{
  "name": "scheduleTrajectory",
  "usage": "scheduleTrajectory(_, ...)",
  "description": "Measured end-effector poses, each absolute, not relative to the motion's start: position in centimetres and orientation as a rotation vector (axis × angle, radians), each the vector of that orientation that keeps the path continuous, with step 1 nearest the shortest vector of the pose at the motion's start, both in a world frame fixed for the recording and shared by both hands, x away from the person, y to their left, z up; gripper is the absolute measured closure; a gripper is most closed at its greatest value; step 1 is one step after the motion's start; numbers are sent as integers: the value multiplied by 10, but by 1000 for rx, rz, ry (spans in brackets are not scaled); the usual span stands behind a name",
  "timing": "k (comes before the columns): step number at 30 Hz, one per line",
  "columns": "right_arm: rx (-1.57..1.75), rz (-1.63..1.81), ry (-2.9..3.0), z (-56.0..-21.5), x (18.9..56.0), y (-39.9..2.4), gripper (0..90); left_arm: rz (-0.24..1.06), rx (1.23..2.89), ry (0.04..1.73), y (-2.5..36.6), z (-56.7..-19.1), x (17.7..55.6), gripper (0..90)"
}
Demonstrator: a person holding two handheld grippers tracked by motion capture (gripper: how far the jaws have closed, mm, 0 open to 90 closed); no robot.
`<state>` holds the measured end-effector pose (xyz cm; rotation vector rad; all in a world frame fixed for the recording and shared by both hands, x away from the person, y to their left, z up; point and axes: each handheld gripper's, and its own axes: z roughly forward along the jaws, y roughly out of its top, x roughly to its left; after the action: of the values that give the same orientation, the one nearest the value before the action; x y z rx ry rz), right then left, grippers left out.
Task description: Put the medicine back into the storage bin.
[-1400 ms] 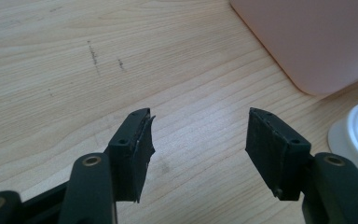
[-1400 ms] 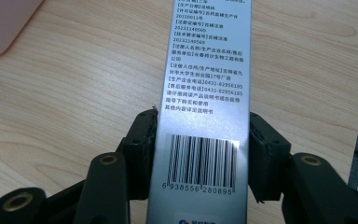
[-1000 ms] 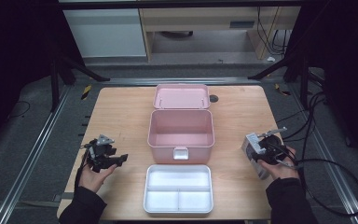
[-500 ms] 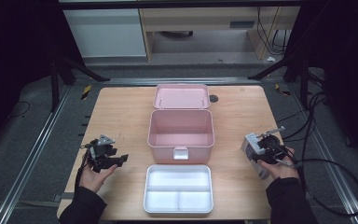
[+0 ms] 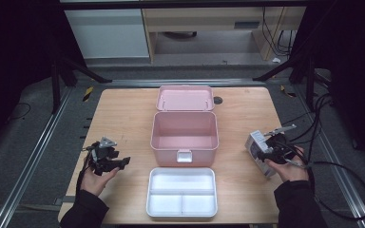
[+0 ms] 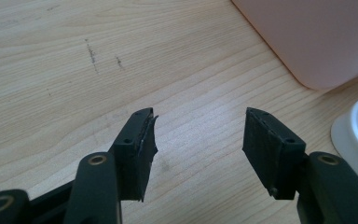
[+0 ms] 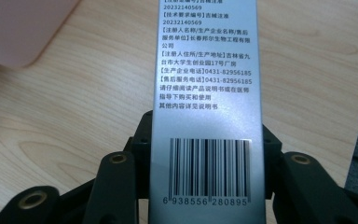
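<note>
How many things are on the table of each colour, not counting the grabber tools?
Pink: 1, the open pink box with its lid laid back.
White: 1, the divided white tray.
Silver-grey: 1, the small printed carton clamped in the right gripper.
Total: 3.

Lab: railed floor (image 5: 38, 156), cables (image 5: 275, 33), workbench (image 5: 123, 109)

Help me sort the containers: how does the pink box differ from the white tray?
The pink box is deep, undivided, with a front latch; the white tray is shallow and split into compartments. The box sits mid-table, the tray nearer the person. Both are empty.
</note>
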<state>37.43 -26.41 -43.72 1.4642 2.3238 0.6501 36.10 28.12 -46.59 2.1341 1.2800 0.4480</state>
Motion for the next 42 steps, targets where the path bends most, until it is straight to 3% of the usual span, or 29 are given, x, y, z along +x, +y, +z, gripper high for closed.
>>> scheduleTrajectory(15, 1417, 795, 2262, -395, 382, -257, 563, 458, 2117, 1282, 283, -464, 360, 424)
scheduleTrajectory(42, 1235, 970, 2260, -318, 411, -198, 562, 452, 2123, 1275, 282, -467, 361, 420)
